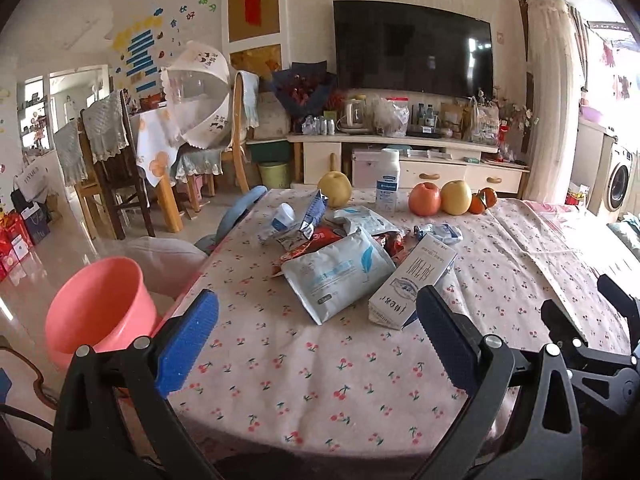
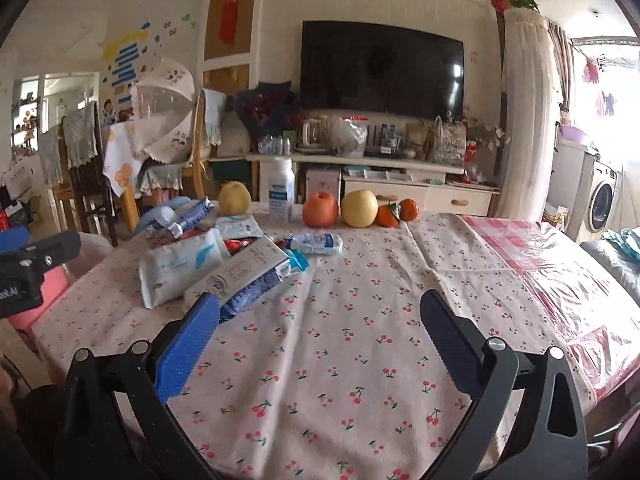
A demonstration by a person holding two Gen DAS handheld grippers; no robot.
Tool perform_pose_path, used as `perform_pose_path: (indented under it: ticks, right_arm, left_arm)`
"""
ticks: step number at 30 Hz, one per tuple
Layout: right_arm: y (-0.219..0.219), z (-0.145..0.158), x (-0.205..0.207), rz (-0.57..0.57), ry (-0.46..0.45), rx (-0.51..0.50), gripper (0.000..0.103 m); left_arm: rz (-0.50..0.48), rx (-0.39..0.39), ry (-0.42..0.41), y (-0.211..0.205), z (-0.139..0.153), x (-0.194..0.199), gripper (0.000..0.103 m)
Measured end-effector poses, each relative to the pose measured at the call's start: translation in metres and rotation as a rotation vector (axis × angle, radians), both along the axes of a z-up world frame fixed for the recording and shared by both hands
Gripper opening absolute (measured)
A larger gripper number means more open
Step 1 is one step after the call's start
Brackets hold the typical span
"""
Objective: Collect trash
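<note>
A heap of trash lies on the cherry-print tablecloth point(image 1: 320, 380): a flattened white milk carton point(image 1: 412, 280), a pale blue-white pouch point(image 1: 336, 272), red wrappers point(image 1: 320, 240) and a crumpled blue-white wrapper point(image 1: 440, 233). A pink bucket point(image 1: 100, 312) stands beside the table's left edge. My left gripper point(image 1: 316, 344) is open and empty, short of the heap. My right gripper point(image 2: 320, 340) is open and empty over bare cloth; the carton point(image 2: 248, 272) lies by its left finger, with the pouch point(image 2: 180, 268) behind.
An apple point(image 1: 425, 199), two yellow pears point(image 1: 456, 197), small oranges point(image 1: 484, 200) and a white bottle point(image 1: 388, 184) stand along the far table edge. The right gripper's body point(image 1: 600, 340) shows at the right. Chairs point(image 1: 108, 168) and a TV cabinet point(image 1: 400, 160) lie beyond.
</note>
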State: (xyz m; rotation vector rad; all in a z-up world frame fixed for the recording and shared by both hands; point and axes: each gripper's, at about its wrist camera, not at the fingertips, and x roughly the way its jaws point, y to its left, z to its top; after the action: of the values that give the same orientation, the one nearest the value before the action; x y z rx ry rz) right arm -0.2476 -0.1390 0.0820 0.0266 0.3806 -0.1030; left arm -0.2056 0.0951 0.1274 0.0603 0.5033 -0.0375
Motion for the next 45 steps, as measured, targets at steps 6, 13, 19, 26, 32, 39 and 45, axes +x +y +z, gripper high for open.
perform_pose_path:
  ticks: [6, 13, 19, 26, 32, 39, 45]
  right_arm:
    - [0.008, 0.002, -0.012, 0.013, -0.013, -0.04, 0.099]
    - [0.011, 0.005, -0.019, 0.031, -0.055, -0.071, 0.099]
    - [0.019, 0.005, -0.02, 0.045, -0.065, -0.109, 0.099]
    - [0.018, 0.003, -0.019, 0.047, -0.064, -0.098, 0.099]
    - [0.011, -0.001, -0.012, 0.056, -0.026, -0.054, 0.099]
    - [0.006, -0.005, -0.004, 0.062, 0.024, -0.041, 0.099]
    - [-0.003, -0.01, 0.006, 0.055, 0.078, 0.008, 0.099]
  left_arm:
    - [-0.006, 0.003, -0.021, 0.004, -0.002, -0.013, 0.1]
    - [-0.011, 0.006, -0.025, 0.004, -0.006, -0.018, 0.1]
    - [-0.013, 0.019, -0.037, 0.003, -0.009, -0.021, 0.1]
    - [-0.008, 0.032, -0.041, 0.001, -0.011, -0.021, 0.1]
    - [-0.009, 0.044, -0.035, 0.001, -0.019, -0.016, 0.1]
    - [-0.018, 0.058, -0.006, -0.004, -0.035, -0.009, 0.1]
    - [-0.045, 0.077, 0.017, -0.008, -0.046, -0.002, 0.1]
